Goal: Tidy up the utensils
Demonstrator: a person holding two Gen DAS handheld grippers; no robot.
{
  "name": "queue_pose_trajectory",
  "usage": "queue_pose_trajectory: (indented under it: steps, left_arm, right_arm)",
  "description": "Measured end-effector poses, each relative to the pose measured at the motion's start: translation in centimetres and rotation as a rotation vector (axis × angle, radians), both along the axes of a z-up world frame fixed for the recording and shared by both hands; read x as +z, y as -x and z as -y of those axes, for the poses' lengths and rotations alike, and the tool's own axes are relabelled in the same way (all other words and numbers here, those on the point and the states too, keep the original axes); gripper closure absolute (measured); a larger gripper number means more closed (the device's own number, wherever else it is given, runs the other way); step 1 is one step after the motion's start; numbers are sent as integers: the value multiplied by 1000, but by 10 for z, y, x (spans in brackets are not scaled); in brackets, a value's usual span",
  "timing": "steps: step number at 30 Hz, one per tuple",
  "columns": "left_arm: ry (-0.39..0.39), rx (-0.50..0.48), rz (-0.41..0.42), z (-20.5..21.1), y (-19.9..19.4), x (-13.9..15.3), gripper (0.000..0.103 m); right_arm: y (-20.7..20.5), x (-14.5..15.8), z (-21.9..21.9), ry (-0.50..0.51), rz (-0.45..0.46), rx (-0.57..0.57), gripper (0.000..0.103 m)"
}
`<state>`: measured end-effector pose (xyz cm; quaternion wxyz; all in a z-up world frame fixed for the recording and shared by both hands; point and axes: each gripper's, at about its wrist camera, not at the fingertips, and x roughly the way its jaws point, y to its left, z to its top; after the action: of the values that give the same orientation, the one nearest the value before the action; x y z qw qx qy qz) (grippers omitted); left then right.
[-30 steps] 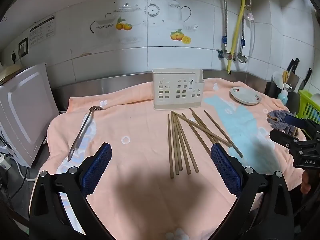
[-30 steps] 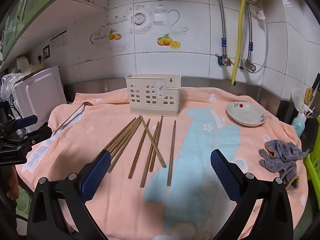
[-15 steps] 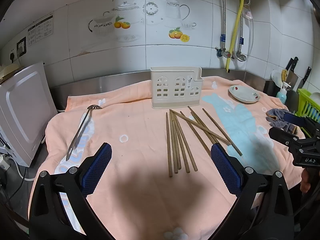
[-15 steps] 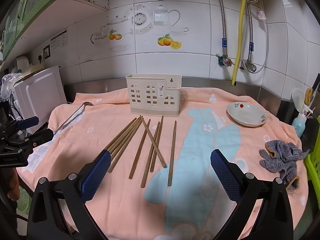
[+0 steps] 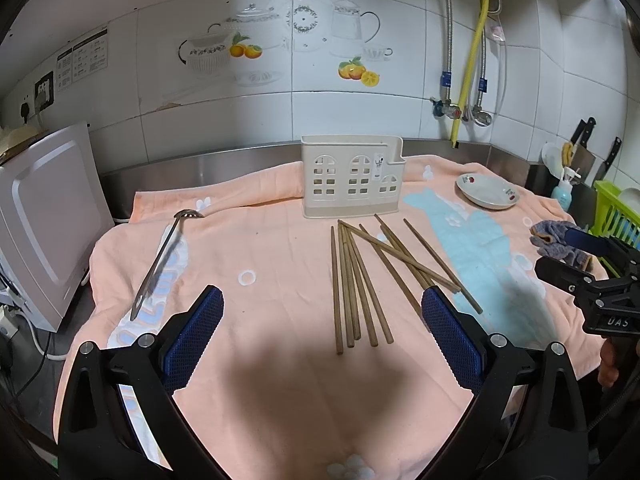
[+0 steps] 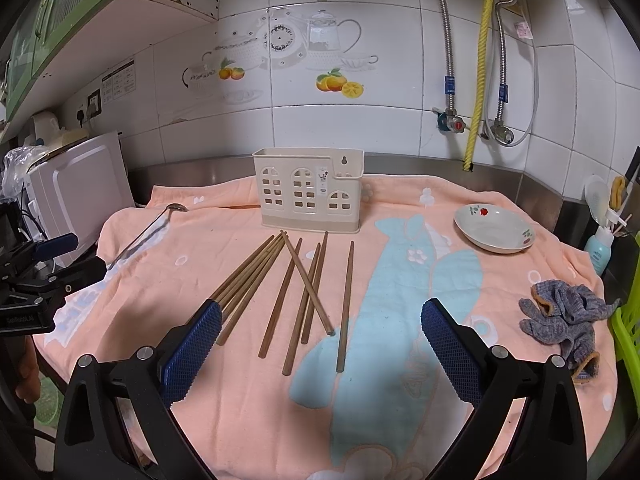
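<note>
1. The worktop [image 5: 280, 392], draped in a peach towel, carries everything; nothing has yet gone into the cream holder [image 6: 310, 192] standing upright at the far middle.
2. The chopsticks [image 6: 304, 292] lie loose on the towel between holder and grippers, long axes running roughly toward the holder, one crossing others.
3. The right gripper [image 6: 320, 354] hovers with jaws spread and empty; the near ends lie just ahead of them, so I judge this hand better placed.
4. The left gripper [image 5: 322, 338] is likewise spread and empty, chopsticks ahead toward its right.
5. A metal ladle [image 5: 164, 260] lies apart at the left.
</note>
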<state>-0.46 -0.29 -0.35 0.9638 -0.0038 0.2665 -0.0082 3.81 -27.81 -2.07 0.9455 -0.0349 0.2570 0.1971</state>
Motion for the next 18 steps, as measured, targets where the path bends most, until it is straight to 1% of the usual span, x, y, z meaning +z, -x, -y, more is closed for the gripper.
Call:
queue_pose_trajectory:
  steps: [18]
  left_arm:
    - [13, 7, -14, -1, -2, -2, 5]
  right_arm:
    - [1, -2, -6, 1, -2, 2, 6]
